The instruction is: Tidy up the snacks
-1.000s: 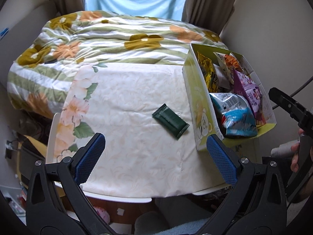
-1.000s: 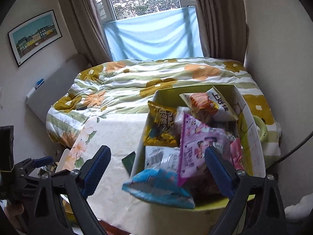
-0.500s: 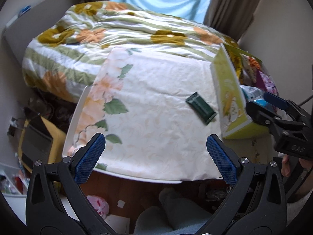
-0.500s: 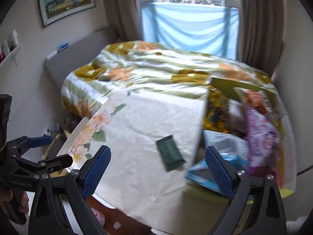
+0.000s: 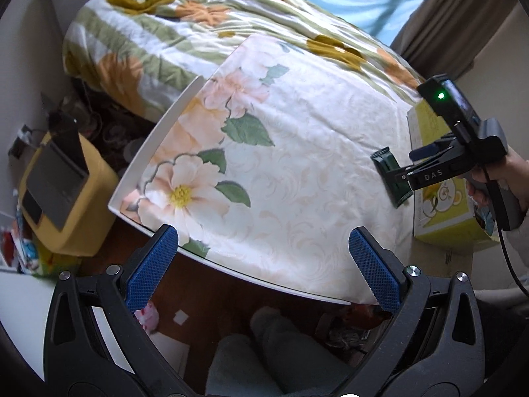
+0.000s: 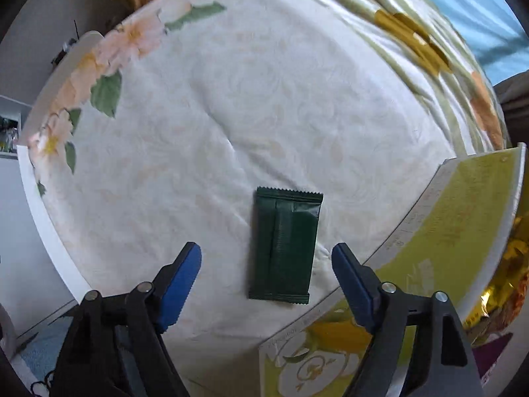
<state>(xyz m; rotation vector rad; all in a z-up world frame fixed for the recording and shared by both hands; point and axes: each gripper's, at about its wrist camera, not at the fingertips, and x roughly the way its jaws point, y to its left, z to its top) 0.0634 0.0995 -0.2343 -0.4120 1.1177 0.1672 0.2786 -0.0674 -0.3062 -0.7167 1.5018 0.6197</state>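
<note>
1. Left wrist view: the left gripper (image 5: 263, 266) is hanging over the near edge of the tabletop (image 5: 297, 178), its blue-padded jaws spread wide with nothing between them.
2. Using the yellow-green snack box (image 5: 439, 218) as landmark, the dark green packet (image 5: 388, 168) is lying flat on the cloth just beside the box's printed side wall, outside it.
3. From this view the right gripper (image 5: 401, 178) is pointing down at that packet, a hand (image 5: 496, 178) gripping its handle.
4. Floral cloth, soft and faintly wrinkled, is covering the tabletop; a striped flowered quilt (image 5: 165, 26) is lying beyond it.
5. Right wrist view: the right gripper (image 6: 266, 284) is straddling the packet (image 6: 284, 244), its jaws closing at roughly half width, pads not yet touching the wrapper.
6. That packet is a flat rectangular foil wrapper, matte green, with serrated end seals and a ribbed seam running down its length.
7. Beside it, the box (image 6: 463, 218) is stiff printed card; glossy gold and purple bags are showing inside at the far right.
8. Judging by this, several snacks are already sitting in the box, while this loose packet is not yet picked up or filed.
</note>
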